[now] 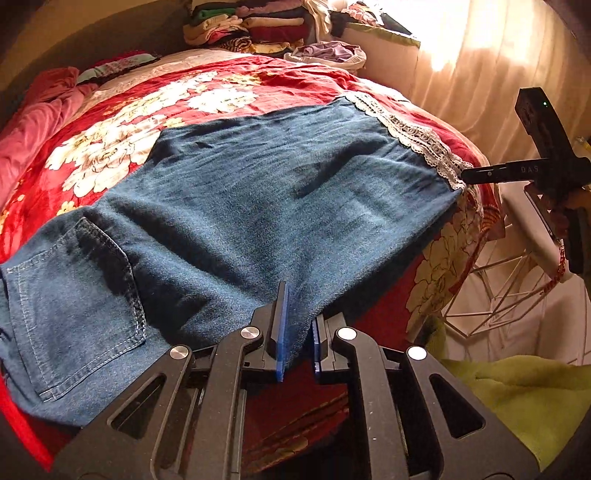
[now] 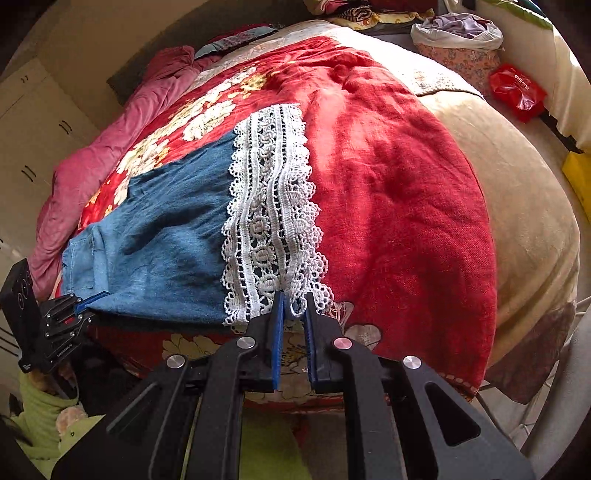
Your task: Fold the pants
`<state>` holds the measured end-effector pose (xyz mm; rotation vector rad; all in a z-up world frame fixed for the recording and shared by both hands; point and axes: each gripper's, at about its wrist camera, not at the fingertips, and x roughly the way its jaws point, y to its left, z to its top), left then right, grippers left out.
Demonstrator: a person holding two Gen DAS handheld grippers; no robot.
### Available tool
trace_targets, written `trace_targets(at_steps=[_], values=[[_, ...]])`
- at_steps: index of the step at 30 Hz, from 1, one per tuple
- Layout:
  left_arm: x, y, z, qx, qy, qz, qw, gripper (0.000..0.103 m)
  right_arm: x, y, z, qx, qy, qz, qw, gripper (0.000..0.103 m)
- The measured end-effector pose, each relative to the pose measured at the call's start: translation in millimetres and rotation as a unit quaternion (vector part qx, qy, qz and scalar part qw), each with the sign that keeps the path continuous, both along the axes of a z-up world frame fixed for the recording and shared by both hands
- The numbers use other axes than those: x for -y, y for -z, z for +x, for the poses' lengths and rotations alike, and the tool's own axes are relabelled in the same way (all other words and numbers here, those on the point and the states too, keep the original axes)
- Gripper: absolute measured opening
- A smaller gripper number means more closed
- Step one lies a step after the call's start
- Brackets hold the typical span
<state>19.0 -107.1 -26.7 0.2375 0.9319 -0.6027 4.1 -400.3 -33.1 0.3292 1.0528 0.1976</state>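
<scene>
A home bedroom: a bed under a red floral blanket (image 1: 122,140), stacked clothes (image 1: 251,26), curtains (image 1: 480,55).

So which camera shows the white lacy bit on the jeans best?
The right wrist view. There the lace hem fills the middle of the picture, pattern clear, and the right hand-held gripper pinches its near edge. The left wrist view shows the lace only as a thin strip at the far end of the jeans.

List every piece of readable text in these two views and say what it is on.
"DAS": on the right gripper body, seen in the left wrist view.
White print on the red packet: too blurred to read.
Markings on the left gripper body: too small to read.
</scene>
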Motion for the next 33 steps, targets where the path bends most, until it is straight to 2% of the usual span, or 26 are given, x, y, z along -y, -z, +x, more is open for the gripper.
trace_targets(at_steps=[4,5,7,8,10,13,17,20,22,26,29,30,33], values=[[-4.2,6.5,3.6,-0.017,-0.004,-0.011,0.9998,0.006,-5.7,9.1,2.3,-0.003,-0.004,-0.020,1.000,0.011],[-5.2,6.3,4.0,-0.020,-0.004,-0.016,0.9997,0.006,-8.2,8.3,2.8,-0.005,-0.012,-0.026,1.000,0.014],[-6.7,5.2,2.7,-0.021,-0.004,-0.021,0.9995,0.012,-10.2,0.2,2.0,-0.003,-0.020,-0.046,0.999,0.027],[-8.0,4.0,1.6,-0.022,-0.004,-0.025,0.9994,0.016,-9.1,-6.7,-0.1,0.007,-0.020,-0.059,0.998,0.038],[-12.6,-0.9,-1.4,-0.020,-0.009,-0.034,0.9992,0.036,-8.6,-25.4,-5.3,0.044,-0.022,-0.084,0.995,0.039],[-26.6,-12.6,-3.4,-0.014,-0.027,-0.056,0.9979,0.040,-23.6,-47.8,-11.1,0.096,-0.058,-0.101,0.989,0.039],[-62.6,-31.9,-4.2,0.004,-0.076,-0.079,0.9940,0.047,-77.5,-45.5,-8.8,0.119,-0.156,-0.098,0.976,0.039],[-101.6,-43.7,-3.2,0.016,-0.136,-0.091,0.9863,0.051,-114.7,-30.5,1.4,0.111,-0.205,-0.096,0.968,0.039],[-130.3,-50.0,-4.4,0.024,-0.181,-0.102,0.9779,0.056,-131.8,-18.2,9.0,0.097,-0.226,-0.096,0.965,0.038],[-182.3,-52.1,-4.1,0.033,-0.275,-0.101,0.9556,0.065,-144.8,7.7,21.0,0.060,-0.235,-0.118,0.963,0.037],[-208.5,-46.3,-3.3,0.026,-0.321,-0.107,0.9408,0.071,-140.8,9.3,23.6,0.058,-0.227,-0.102,0.967,0.038],[-213.1,-43.4,-1.7,0.021,-0.328,-0.113,0.9377,0.072,-139.1,9.2,23.5,0.058,-0.227,-0.098,0.967,0.038],[-211.5,-34.5,2.8,0.012,-0.335,-0.106,0.9364,0.072,-136.8,9.5,23.7,0.057,-0.225,-0.092,0.968,0.038]])
